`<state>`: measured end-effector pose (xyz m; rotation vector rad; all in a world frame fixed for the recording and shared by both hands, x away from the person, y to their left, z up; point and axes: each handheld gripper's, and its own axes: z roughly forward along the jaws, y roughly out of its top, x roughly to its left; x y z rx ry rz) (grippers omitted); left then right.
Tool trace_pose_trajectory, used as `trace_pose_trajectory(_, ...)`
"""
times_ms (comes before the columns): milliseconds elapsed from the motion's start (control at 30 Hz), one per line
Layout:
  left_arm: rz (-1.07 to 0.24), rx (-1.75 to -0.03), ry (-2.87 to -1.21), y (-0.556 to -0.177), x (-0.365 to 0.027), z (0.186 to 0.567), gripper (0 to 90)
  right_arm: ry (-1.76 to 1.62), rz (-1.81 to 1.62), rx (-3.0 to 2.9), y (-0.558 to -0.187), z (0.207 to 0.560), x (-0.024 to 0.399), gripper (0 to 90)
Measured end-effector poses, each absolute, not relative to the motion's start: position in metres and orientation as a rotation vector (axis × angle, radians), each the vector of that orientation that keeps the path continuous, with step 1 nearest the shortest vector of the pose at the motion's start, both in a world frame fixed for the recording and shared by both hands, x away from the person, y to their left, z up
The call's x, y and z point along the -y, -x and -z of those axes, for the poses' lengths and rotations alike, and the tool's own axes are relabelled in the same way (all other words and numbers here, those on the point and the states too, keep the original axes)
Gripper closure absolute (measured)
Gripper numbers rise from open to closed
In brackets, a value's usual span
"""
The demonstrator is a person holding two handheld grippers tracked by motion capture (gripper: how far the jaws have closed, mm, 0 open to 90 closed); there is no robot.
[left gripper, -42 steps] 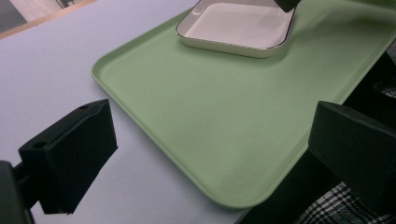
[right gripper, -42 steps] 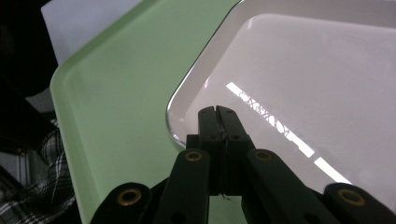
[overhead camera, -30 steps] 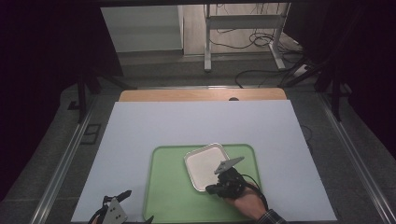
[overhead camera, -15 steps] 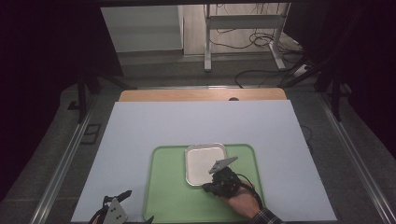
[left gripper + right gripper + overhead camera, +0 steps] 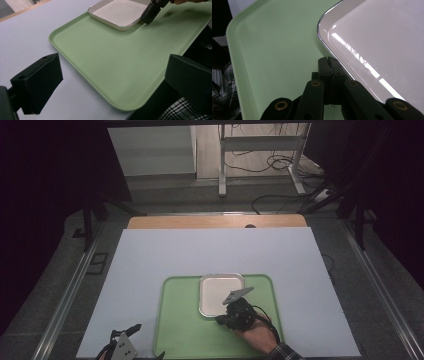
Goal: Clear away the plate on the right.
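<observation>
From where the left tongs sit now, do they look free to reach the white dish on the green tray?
Probably yes. The left tongs stand open at the tray's near corner, with bare tray up to the white dish. Its near right edge is taken by the shut right tongs.

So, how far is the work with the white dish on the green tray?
Done: the white dish lies flat inside the green tray. In hand: the right gripper, jaws shut, sits at the dish's rim, seemingly nudging it. Left: probably final positioning; the left gripper waits open beside the tray.
</observation>
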<state>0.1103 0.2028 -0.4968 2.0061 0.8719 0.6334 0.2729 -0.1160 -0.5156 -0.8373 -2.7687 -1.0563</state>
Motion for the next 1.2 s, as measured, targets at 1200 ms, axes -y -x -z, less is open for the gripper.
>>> trace_pose_trajectory(1200,-0.634,-0.872,-2.003,-0.11,-0.202,0.497,1.1,0.928,1.158,2.763,-0.27,0.492,0.145,61.2)
